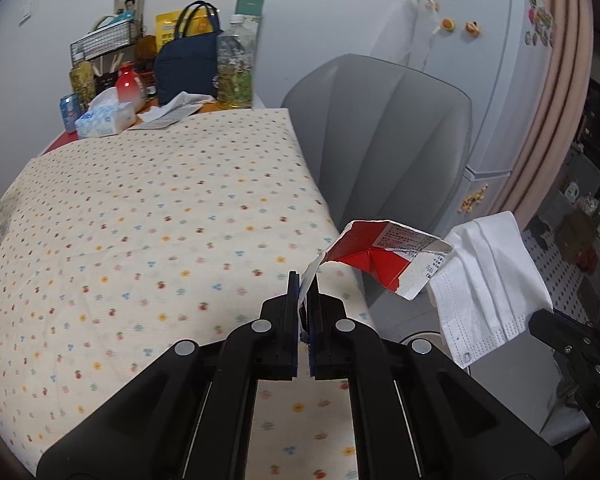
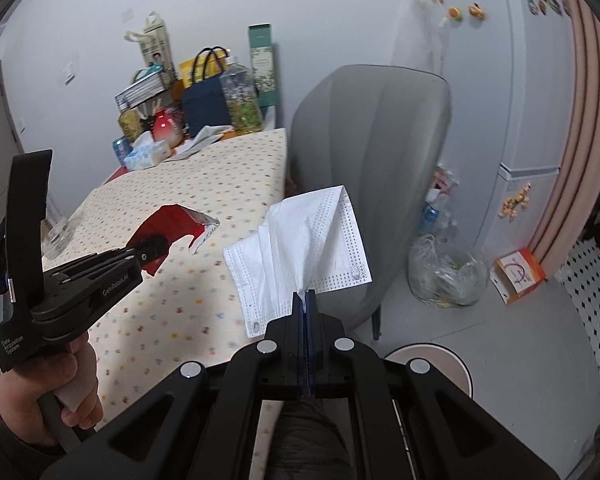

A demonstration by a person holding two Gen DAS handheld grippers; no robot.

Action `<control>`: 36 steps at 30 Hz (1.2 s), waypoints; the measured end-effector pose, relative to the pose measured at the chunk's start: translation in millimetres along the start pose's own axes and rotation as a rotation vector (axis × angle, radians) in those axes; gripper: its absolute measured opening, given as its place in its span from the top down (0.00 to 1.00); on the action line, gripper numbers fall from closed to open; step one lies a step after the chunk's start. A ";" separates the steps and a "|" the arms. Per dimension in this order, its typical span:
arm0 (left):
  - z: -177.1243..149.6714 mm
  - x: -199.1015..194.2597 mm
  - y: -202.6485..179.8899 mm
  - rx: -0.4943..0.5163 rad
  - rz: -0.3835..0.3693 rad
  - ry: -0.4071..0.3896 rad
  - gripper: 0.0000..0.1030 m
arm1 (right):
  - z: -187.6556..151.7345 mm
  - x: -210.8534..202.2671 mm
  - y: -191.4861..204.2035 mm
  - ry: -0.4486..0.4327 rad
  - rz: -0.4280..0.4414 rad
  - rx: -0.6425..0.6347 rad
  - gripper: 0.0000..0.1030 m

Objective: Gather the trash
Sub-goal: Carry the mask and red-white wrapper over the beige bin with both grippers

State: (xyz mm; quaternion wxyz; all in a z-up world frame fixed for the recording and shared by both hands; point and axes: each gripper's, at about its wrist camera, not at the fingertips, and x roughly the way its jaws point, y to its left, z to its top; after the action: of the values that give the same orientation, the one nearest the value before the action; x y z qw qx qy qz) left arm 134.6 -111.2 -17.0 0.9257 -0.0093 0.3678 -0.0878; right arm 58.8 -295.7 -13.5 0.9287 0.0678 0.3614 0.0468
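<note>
My left gripper [image 1: 305, 286] is shut on a torn red and white carton piece [image 1: 384, 258], held up over the right edge of the table; it also shows in the right wrist view [image 2: 180, 226], where the left gripper [image 2: 156, 250] reaches in from the left. My right gripper [image 2: 305, 296] is shut on a white face mask [image 2: 300, 256], held in the air beside the table's edge. The mask also shows in the left wrist view [image 1: 488, 280], just right of the carton piece.
The table carries a dotted cloth [image 1: 160, 216] with bottles, a navy bag [image 1: 186, 68] and a tissue pack [image 1: 104, 118] at its far end. A grey chair [image 1: 384, 132] stands beside it. A round bin [image 2: 432, 364] sits below. A plastic bag [image 2: 446, 272] lies by the fridge [image 2: 540, 100].
</note>
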 end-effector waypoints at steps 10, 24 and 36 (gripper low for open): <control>-2.0 22.4 -45.9 0.071 -0.025 0.041 0.96 | -14.1 7.9 -47.5 0.022 -0.034 0.085 0.98; -8.4 63.9 -117.9 0.185 -0.079 0.117 0.96 | -30.9 22.9 -110.8 0.052 -0.079 0.201 0.98; -18.4 96.9 -154.6 0.247 -0.088 0.182 0.96 | -55.2 51.9 -167.4 0.127 -0.115 0.327 0.94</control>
State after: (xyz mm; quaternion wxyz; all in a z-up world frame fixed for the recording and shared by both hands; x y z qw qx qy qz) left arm 167.2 -278.9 -83.6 0.8778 0.0968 0.4359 -0.1733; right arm 65.8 -448.7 -115.0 0.8818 0.1939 0.4254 -0.0617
